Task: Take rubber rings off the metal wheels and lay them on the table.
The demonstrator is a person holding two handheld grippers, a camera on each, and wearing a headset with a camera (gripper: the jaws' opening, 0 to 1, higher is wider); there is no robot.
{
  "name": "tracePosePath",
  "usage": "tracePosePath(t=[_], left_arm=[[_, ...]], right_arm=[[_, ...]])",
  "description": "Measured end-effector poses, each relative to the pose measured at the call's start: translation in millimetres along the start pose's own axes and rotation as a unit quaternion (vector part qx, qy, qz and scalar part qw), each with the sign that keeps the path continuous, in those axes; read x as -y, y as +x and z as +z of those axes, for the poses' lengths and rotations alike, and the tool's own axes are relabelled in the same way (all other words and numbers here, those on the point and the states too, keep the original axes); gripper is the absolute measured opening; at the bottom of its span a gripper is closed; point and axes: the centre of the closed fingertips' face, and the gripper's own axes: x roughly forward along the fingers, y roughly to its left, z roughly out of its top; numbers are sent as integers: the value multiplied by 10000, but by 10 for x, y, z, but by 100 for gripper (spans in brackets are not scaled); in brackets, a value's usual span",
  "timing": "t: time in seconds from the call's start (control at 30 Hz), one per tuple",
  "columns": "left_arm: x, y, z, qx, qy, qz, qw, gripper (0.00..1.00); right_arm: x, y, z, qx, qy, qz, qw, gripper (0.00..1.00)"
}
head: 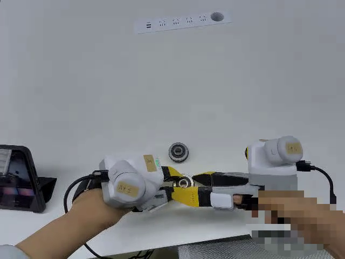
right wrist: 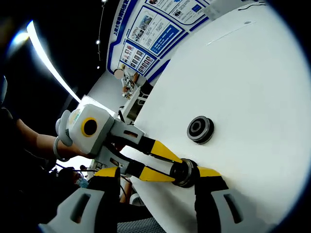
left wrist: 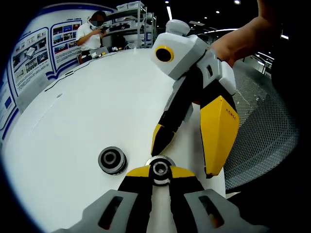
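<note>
Gripping item 1, metal wheel (head: 184, 183), between the clenched yellow tips of left gripper (left wrist: 160, 175); low over table (head: 215, 97) near its front edge, at 6 o'clock of the head view, presumably to leave the rim free all round. Rubber ring (right wrist: 186, 164) judged not yet off (a dark band round that rim, clearest in the right gripper view).

Coming in from 3 o'clock: right gripper (left wrist: 184, 156), jaws spread wide and grasping nothing. One tip just beside the wheel's rim, the other well out to the side. Judged so placed to hook or pinch the band, with the wheel steadied from 9 o'clock.

Item 2, second wheel (head: 178, 151), flat on the table at 12 o'clock of the held one, near but apart, its dark ring in place. Probably set there to wait its turn.

Also listed: power strip (head: 183, 21) at far 12 o'clock; dark tablet on stand (head: 19, 178) at 9 o'clock, well apart from the work.
</note>
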Motion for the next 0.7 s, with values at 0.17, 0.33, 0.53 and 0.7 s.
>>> tracePosePath(t=[0.17, 0.33, 0.53, 0.7], left_arm=[[2, -1, 1, 12, -12, 5, 10000, 12], [3, -3, 3, 30, -38, 16, 10000, 12], [4, -4, 5, 30, -30, 10, 10000, 12], [3, -3, 4, 29, -26, 7, 10000, 12]], right_arm=[[6, 35, -26, -154, -139, -8, 9998, 65], [16, 40, -31, -217, -234, -18, 9995, 65], [8, 41, -52, -276, -394, -38, 9988, 66], [15, 33, -60, -303, -436, -77, 9986, 66]])
